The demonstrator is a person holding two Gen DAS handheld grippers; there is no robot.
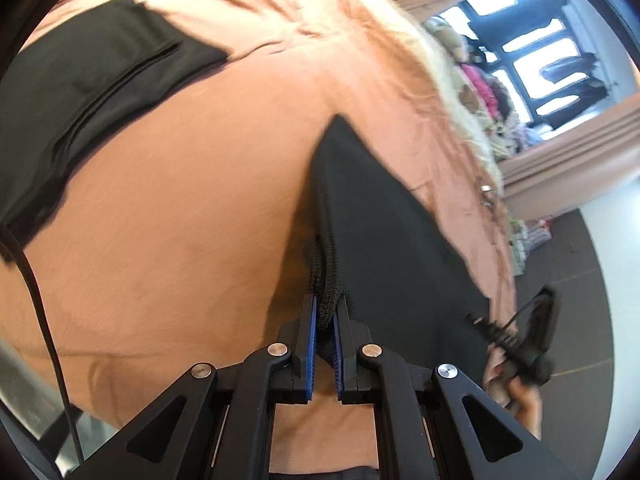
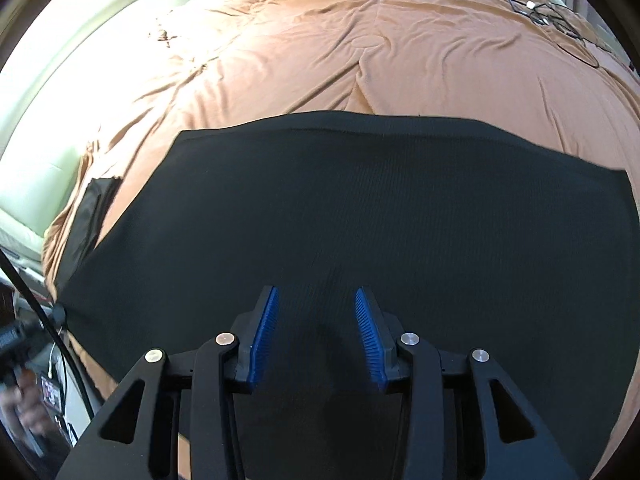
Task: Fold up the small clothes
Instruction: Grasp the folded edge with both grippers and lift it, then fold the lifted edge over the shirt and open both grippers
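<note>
Clamped nearly together, the left gripper point(image 1: 326, 312) pinches a bunched, knitted edge of the black garment point(image 1: 372, 216), which rises from the blue ribbed pads towards one o'clock as a taut pointed fold. Jaws of the right gripper point(image 2: 316, 312) stand partly apart, nothing pressed between them, over the same fine-ribbed black cloth spread flat on a wrinkled orange bedspread point(image 2: 320, 52). Another folded dark piece point(image 1: 80, 92) lies at ten o'clock.
</note>
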